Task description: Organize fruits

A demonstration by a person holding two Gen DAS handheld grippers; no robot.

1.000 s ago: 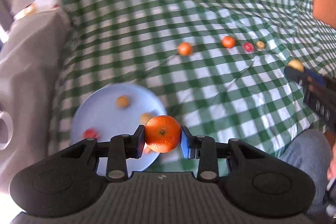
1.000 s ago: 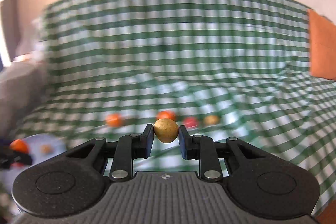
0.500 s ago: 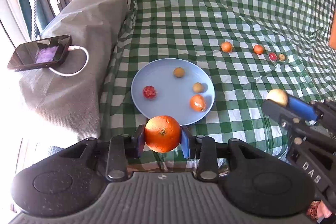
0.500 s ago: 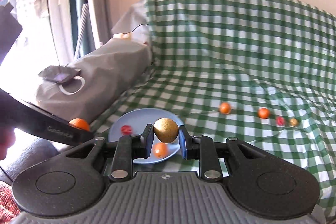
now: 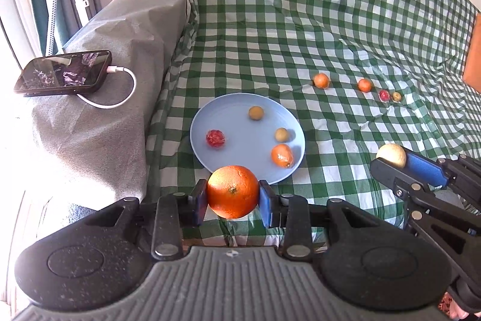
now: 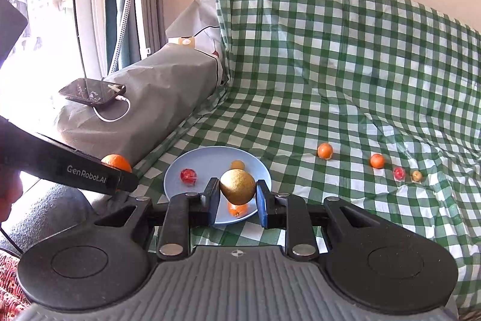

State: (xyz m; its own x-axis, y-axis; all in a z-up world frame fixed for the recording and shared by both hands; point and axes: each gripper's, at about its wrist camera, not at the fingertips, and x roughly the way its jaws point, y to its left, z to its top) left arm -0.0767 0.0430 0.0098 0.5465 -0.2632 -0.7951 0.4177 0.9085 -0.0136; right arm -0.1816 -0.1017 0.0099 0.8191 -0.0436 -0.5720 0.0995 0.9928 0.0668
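My left gripper (image 5: 232,202) is shut on a large orange (image 5: 232,191), held just in front of the near rim of a light blue plate (image 5: 240,137). On the plate lie a red fruit (image 5: 215,138), two small yellowish fruits (image 5: 256,112) and a small orange fruit (image 5: 281,155). My right gripper (image 6: 237,202) is shut on a round yellow-brown fruit (image 6: 237,186), hovering above the near part of the plate (image 6: 204,161). In the left wrist view the right gripper (image 5: 390,158) sits to the right of the plate.
Several small fruits lie in a row on the green checked cloth (image 5: 330,20): two orange ones (image 5: 321,80) (image 5: 364,85), a red one (image 5: 384,95) and a yellowish one (image 5: 396,96). A phone (image 5: 64,76) with a white cable rests on the grey-covered armrest (image 5: 120,98) at left.
Both grippers swung left from the row of loose fruit to the blue plate, each carrying its fruit. In the last half second they have held almost still.
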